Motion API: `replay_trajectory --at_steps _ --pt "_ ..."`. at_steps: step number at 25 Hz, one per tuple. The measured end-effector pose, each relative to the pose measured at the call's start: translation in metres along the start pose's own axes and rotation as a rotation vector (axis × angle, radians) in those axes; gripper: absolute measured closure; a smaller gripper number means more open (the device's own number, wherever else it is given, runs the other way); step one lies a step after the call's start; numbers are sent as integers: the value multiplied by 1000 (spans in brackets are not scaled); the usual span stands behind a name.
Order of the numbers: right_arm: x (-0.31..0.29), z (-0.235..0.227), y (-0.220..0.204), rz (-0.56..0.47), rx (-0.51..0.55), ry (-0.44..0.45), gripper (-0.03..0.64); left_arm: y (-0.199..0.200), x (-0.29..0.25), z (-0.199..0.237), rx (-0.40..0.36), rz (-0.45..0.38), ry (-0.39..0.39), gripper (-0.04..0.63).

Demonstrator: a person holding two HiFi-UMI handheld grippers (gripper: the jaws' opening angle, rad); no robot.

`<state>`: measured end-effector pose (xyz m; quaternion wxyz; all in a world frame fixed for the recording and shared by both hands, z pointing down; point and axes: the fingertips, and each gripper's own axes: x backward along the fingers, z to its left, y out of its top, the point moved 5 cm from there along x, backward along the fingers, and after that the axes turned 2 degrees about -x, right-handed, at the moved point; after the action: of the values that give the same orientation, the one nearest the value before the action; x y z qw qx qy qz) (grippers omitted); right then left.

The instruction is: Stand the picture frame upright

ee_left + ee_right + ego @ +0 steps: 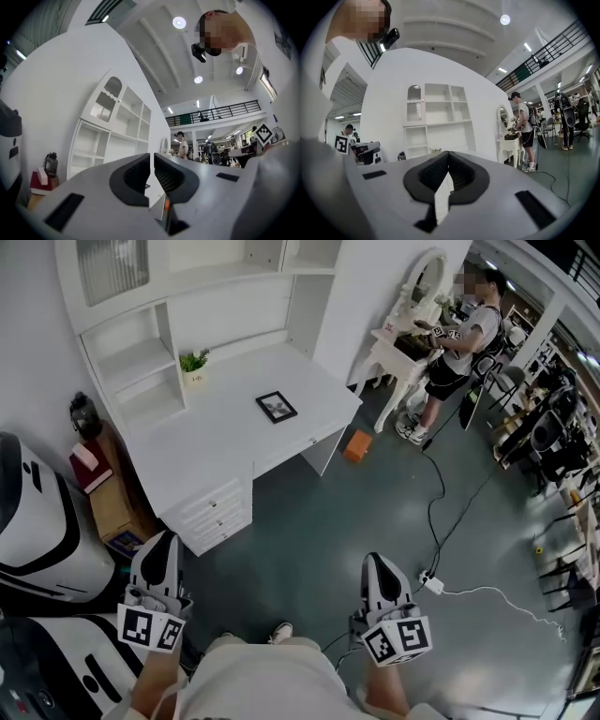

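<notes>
Bright, even overhead ceiling lights (179,22); both gripper views bend strongly and darken at their round edges.

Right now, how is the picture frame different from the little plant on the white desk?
The picture frame lies flat; the little plant stands upright. The picture frame is dark and square; the little plant is green in a pale pot. The picture frame sits out in the open; the little plant is tucked by the shelves. Both rest on the white desk.
</notes>
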<state>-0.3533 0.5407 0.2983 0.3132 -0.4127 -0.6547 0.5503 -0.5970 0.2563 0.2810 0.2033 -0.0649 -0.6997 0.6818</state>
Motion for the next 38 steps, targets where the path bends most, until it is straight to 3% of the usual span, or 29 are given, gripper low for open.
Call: replay_trajectory --at_steps 2,7,10,12,14,19,25,29,33,38 --pt "1 -17 5 -14 -2 -6 607 2 -7 0 -4 -15 24 574" --pt "2 -65 14 -7 -3 11 414 1 -25 -13 -30 -14 70 551" --pt "6 -94 15 1 -7 1 368 -3 -37 -28 -43 -11 79 526" --pt "8 -111 14 0 -10 8 343 -10 -46 -35 -39 -6 93 429" --pt "10 -125 12 -5 -10 22 280 -20 -55 -41 -32 9 112 246" --pt "8 -150 8 13 -15 20 224 -41 -80 -60 -4 77 98 127" --pt "-13 -167 8 21 -30 22 225 -54 -118 -65 -6 109 84 114" --pt "-51 -175 2 55 -23 76 227 -81 -155 -64 13 146 76 114" --pt "-119 -191 3 93 5 134 227 -123 -207 -56 44 182 68 114" --pt "-250 -215 1 173 9 197 227 -178 -310 -12 88 230 105 114"
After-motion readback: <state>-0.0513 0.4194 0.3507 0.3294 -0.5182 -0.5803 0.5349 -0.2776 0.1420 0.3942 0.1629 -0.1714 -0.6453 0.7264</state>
